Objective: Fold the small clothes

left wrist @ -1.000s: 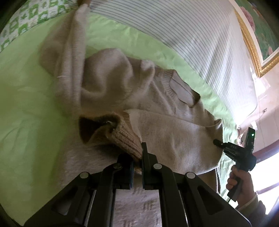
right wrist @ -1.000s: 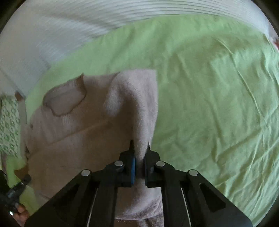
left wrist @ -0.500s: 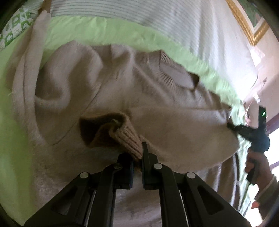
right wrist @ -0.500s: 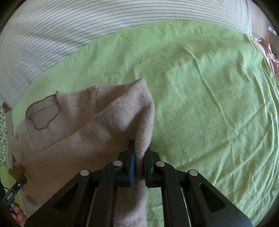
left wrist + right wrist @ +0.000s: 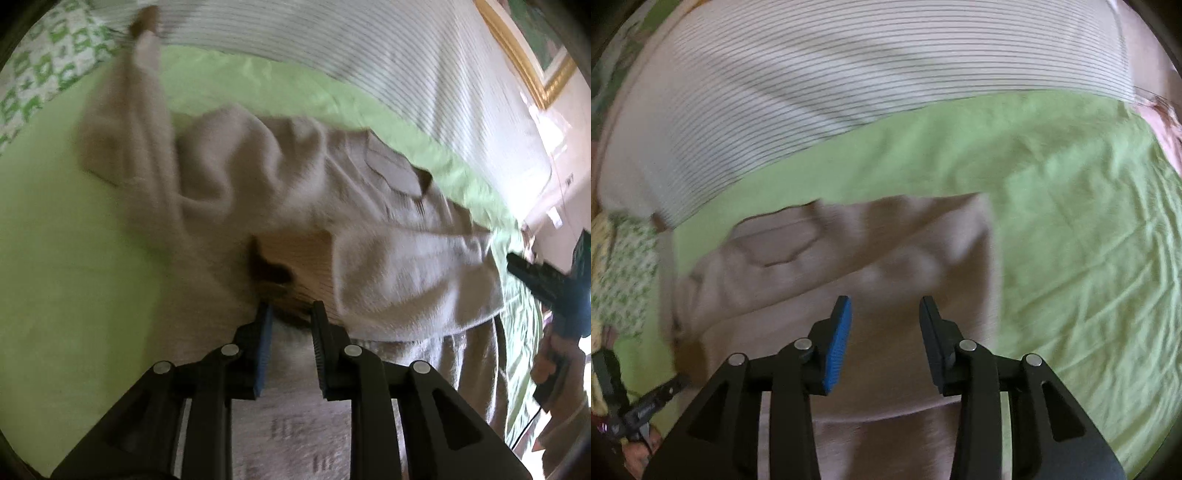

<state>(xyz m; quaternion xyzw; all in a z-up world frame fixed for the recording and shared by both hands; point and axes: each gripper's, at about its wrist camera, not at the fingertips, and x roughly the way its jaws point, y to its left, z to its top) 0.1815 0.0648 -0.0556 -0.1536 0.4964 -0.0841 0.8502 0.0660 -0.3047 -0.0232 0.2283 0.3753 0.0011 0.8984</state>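
A beige knit sweater [image 5: 295, 192] lies on the green bedsheet [image 5: 74, 258], its lower part folded up towards the neckline. My left gripper [image 5: 291, 310] is open, its fingertips just at the ribbed hem fold [image 5: 303, 258]. My right gripper [image 5: 884, 306] is open and empty above the folded sweater [image 5: 905, 258]; it also shows in the left wrist view [image 5: 543, 280] at the sweater's right edge. One sleeve [image 5: 144, 92] stretches up to the far left. The image is blurred by motion.
A white striped pillow or cover [image 5: 849, 74] lies along the far side of the green sheet [image 5: 1089, 258]. A green-patterned cloth [image 5: 44, 66] is at the far left. A gold picture frame [image 5: 546, 77] hangs on the wall.
Both grippers have opened and let go of the sweater; the folded-over part now lies on the garment. Both have drawn back a little.
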